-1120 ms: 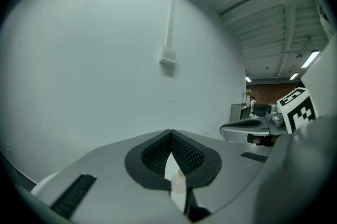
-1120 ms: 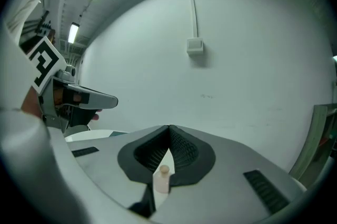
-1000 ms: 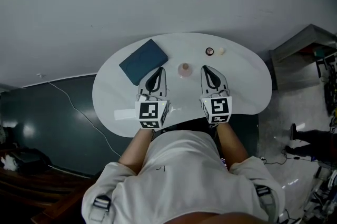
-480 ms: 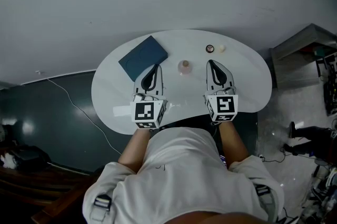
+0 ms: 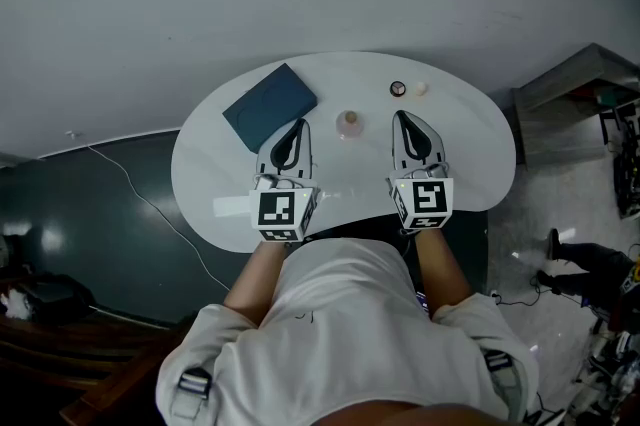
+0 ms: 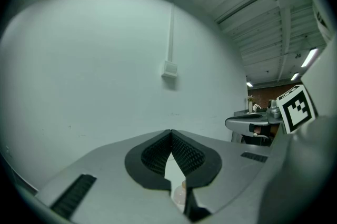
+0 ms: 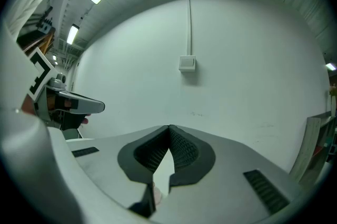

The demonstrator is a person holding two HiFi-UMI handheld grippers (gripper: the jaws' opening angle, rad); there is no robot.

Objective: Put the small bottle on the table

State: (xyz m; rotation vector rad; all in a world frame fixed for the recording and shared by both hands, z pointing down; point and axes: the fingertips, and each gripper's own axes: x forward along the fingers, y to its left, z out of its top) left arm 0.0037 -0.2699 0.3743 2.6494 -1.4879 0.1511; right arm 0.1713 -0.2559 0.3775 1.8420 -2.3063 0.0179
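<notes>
**A:** Head view is showing the small bottle (image 5: 349, 123) standing upright on the white surface (image 5: 470, 164), around the middle, between the two tools and slightly farther out than their tips. Is anything left to do?

**B:** Very little, by my reading. The bottle is already resting on the surface and touching neither tool. The left tool (image 5: 298, 128) is sitting clenched, its tips meeting with nothing gripped. The right tool (image 5: 403, 122) is looking the same, closed and empty (each tool's own camera is only glimpsing something pinkish low in the gap behind the tips, likely the bottle beyond).

**A:** So how should the finishing be going?

**B:** I am thinking of a clean retreat. That means drawing both tools straight back toward the near edge, keeping them level and apart so neither tip is swinging inward at the bottle. It is looking light and narrow, so a nudge would probably be tipping it.

**A:** And the count?

**B:** I am counting one small bottle, two tools and one dark blue book (image 5: 270, 106) lying at the far left. Two tiny items are sitting just beside each other at the far right: one dark round piece (image 5: 398, 89) and one pale piece (image 5: 421, 88). One surface is carrying it all.
</notes>
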